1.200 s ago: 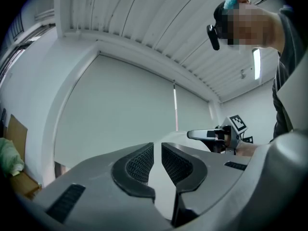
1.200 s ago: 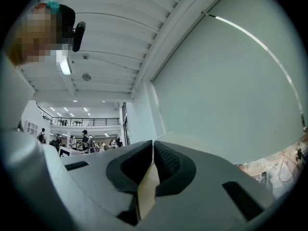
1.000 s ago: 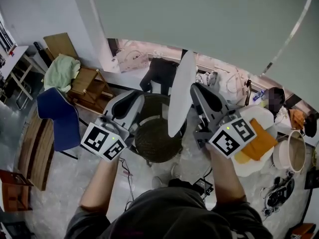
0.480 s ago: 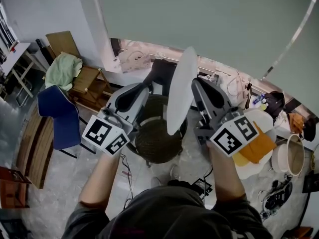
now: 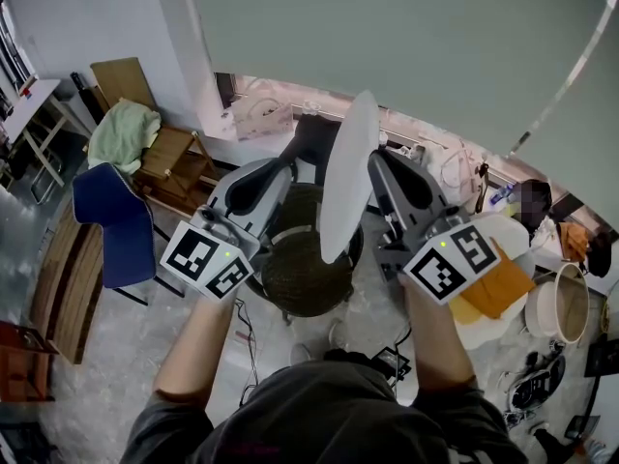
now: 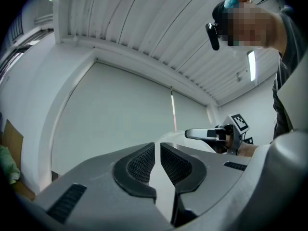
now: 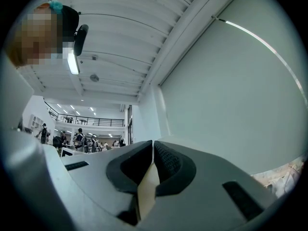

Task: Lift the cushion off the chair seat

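Note:
A round white cushion [image 5: 346, 177] stands on edge in the air above a dark wicker chair [image 5: 302, 276], clear of its seat. My left gripper [image 5: 288, 168] holds its left rim. In the left gripper view the left gripper [image 6: 157, 160] has its pads shut on a thin strip of the white cushion [image 6: 177, 138]. The far-side right gripper [image 6: 202, 134] shows beyond it. My right gripper [image 5: 375, 162] clamps the right rim. The right gripper view shows this gripper [image 7: 153, 160] shut on the cushion's pale edge [image 7: 147, 196].
A blue chair [image 5: 116, 225] and a wooden chair with a green cloth [image 5: 121, 133] stand at the left. At the right are a white round table [image 5: 503, 228] with an orange item [image 5: 493, 283] and a pale bucket [image 5: 561, 307]. A grey-green wall [image 5: 387, 37] rises ahead. Cables lie on the floor.
The cushion and the right gripper have risen slightly above the chair. The left gripper has hardly moved. Both grips are unchanged.

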Demonstrator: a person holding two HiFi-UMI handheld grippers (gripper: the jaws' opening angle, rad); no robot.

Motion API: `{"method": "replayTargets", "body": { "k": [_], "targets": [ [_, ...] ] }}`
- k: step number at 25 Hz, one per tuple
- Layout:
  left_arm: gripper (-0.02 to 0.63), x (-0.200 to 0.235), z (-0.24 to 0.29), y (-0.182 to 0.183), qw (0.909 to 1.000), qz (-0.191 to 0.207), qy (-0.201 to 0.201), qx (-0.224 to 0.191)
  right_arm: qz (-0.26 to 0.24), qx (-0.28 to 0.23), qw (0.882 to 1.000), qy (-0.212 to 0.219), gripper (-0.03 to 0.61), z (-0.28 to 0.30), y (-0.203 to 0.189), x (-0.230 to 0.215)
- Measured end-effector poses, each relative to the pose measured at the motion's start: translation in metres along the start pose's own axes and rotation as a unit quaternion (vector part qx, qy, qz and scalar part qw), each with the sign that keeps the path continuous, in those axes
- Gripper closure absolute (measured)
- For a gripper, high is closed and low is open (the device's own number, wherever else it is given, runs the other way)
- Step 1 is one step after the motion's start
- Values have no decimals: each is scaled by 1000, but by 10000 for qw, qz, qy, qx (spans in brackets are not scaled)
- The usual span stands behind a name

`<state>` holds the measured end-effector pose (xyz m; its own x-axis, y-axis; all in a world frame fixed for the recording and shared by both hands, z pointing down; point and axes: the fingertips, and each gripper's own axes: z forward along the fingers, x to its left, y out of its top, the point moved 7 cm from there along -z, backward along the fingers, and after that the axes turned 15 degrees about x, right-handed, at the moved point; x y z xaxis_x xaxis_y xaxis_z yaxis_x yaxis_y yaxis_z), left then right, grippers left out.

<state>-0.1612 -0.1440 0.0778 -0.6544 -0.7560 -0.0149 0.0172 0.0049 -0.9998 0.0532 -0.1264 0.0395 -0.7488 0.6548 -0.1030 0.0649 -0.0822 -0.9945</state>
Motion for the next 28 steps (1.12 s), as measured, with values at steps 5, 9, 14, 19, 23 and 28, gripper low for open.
{"method": "replayTargets", "body": {
  "k": [5, 9, 14, 19, 23, 28],
  "targets": [
    [569, 0, 1, 0, 10000, -7, 1, -8, -26, 41, 10000, -13, 557, 1, -1, 0],
    [569, -2, 2, 0, 10000, -14, -8, -8, 1, 42, 10000, -27, 558, -1, -2, -1],
    [569, 0, 8, -2, 10000, -48, -29, 0, 26, 72, 10000, -41, 558, 1, -5, -6],
    [569, 1, 12, -3, 10000, -67, -40, 21, 57, 94, 9999, -49, 558, 3, -6, -10],
    [569, 2, 12, -6, 9999, -86, -49, 29, 78, 98, 9999, -55, 558, 5, -9, -12],
    [569, 4, 14, -9, 9999, -128, -37, 45, 109, 140, 9998, -65, 558, 6, -13, -15]
  ]
}}
